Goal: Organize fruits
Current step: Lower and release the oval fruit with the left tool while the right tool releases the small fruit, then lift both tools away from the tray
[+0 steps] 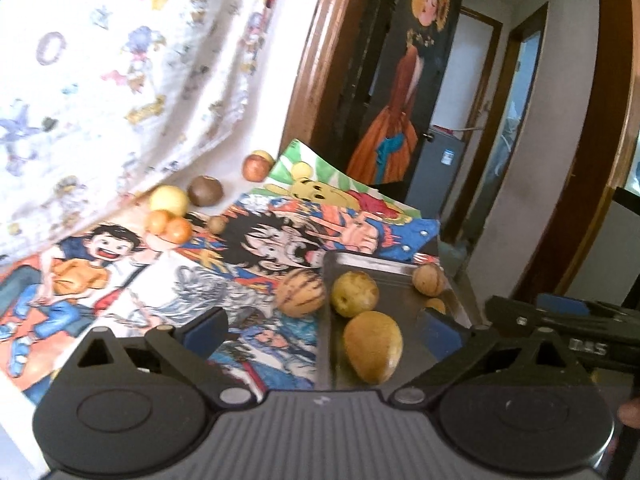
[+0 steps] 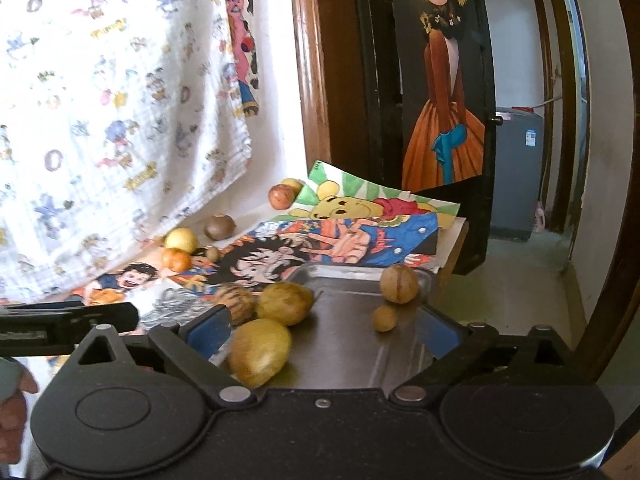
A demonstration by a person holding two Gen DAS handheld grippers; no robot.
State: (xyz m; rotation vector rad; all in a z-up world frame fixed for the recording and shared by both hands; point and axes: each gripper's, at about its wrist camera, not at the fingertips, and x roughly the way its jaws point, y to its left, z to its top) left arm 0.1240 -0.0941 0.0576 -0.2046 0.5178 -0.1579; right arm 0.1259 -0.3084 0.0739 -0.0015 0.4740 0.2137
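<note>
A: How did the jaws stand?

B: Both pairs stood wide apart and held nothing. The left gripper (image 1: 322,328) hung over the tray's left rim; the right gripper (image 2: 322,332) hung over the tray's near half, with the large yellow fruit (image 2: 260,350) just beside its left finger.

A: And the tray itself?

B: The metal tray (image 2: 360,340) sat at the near right corner of the tabletop, on the cartoon-print cover (image 1: 132,280). It held four pieces: that large yellow fruit at the near left, a speckled yellow one (image 2: 285,303) behind it by the left rim, a round tan fruit with a seam (image 2: 399,283) at the far right corner, and a small tan one (image 2: 385,318) in front of that.

A: What was left outside?

B: A striped melon-like fruit (image 1: 301,291) touched the tray's left rim from outside. Well apart, along the far left edge under the hanging printed cloth (image 1: 120,60), lay a pale yellow fruit (image 1: 169,200), two orange ones (image 1: 170,227), a dark brown one (image 1: 205,190), a reddish one (image 1: 254,168) and a tiny brownish one (image 1: 217,224).

A: The next step, then?

B: Likely the striped one, being nearest. I would bring the left fingers down either side of its widest part, close gently since it is round and may roll, then lift it clear of the rim before setting it on bare metal.
</note>
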